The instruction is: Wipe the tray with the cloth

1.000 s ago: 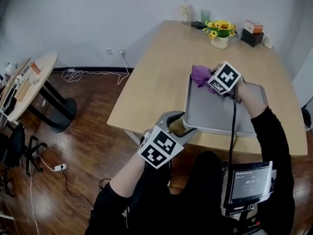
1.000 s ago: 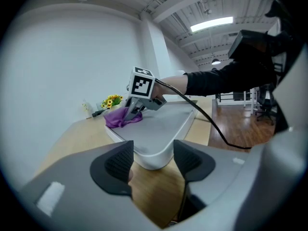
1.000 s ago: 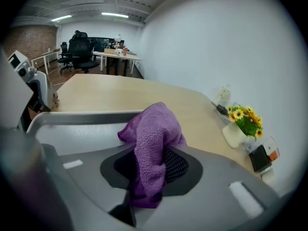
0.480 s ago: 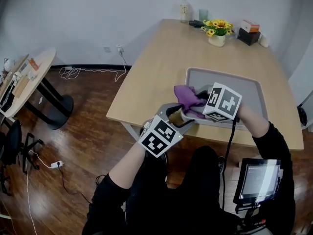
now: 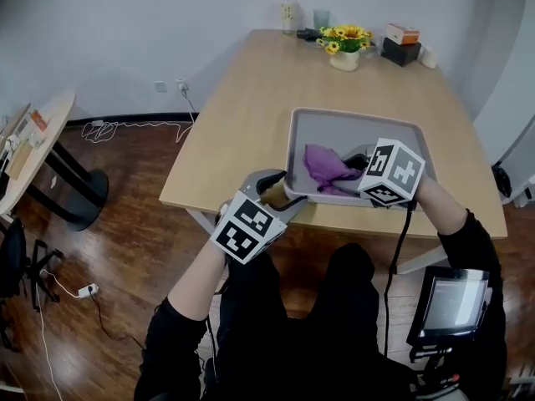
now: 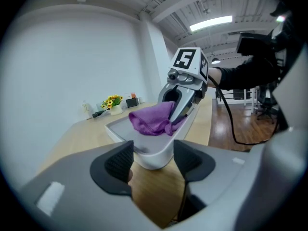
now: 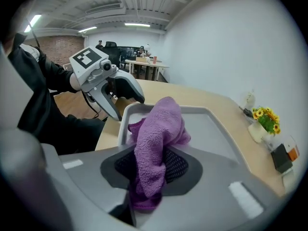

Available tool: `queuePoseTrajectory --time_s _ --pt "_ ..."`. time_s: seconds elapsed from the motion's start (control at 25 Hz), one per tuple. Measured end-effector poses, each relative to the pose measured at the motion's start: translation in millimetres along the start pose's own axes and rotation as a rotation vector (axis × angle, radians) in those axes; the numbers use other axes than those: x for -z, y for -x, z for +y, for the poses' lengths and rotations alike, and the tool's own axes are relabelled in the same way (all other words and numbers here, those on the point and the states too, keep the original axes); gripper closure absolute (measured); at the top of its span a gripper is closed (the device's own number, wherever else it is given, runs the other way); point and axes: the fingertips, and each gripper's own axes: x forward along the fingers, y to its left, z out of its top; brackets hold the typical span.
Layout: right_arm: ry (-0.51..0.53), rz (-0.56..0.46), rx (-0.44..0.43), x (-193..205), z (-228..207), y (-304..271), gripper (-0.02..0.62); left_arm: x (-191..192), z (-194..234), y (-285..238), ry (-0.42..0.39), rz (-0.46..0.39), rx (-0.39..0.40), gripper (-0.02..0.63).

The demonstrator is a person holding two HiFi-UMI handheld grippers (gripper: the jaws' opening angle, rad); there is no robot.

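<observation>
Purple cloth (image 7: 161, 129) is pinched in the right gripper's (image 7: 151, 165) narrow jaws, bunched on the grey tray's (image 5: 351, 124) near-left floor. The left gripper (image 6: 153, 158) clamps the tray's near-left corner, jaws wide. Wiping looks under way; the far half probably remains.

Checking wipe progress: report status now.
Left hand-held gripper clamped on tray corner. Right hand-held gripper shut on cloth, cloth down on tray's near left. Nothing else on tray.
</observation>
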Motion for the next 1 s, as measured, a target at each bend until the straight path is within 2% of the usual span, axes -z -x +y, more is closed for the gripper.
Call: queuePoseTrajectory --time_s 0.08,0.2,0.32,0.52,0.64,0.8,1.0 --pt "-0.007 -0.017 -0.003 6 -3 6 0.495 -1 0 1 0.004 0.003 0.0 0.359" --pt "0.038 -0.009 0.02 -2 -15 0 0.494 -4 -3 4 0.001 0.0 0.001 0.359" --pt "0.056 -0.002 0.045 -17 -52 -20 0.494 -6 -6 4 0.001 -0.005 0.003 0.359" --pt "-0.007 0.023 0.116 -24 -132 -44 0.494 -3 -9 7 0.0 -0.007 0.011 0.359" --pt "-0.043 0.03 0.15 -23 -156 -46 0.494 -1 -9 10 -0.002 -0.013 0.011 0.359" --pt "0.006 0.003 0.138 -25 -131 -43 0.495 3 -6 8 -0.001 -0.008 0.01 0.359" --pt "0.101 -0.042 0.027 -18 -48 -22 0.494 2 -4 3 -0.003 -0.005 0.004 0.359"
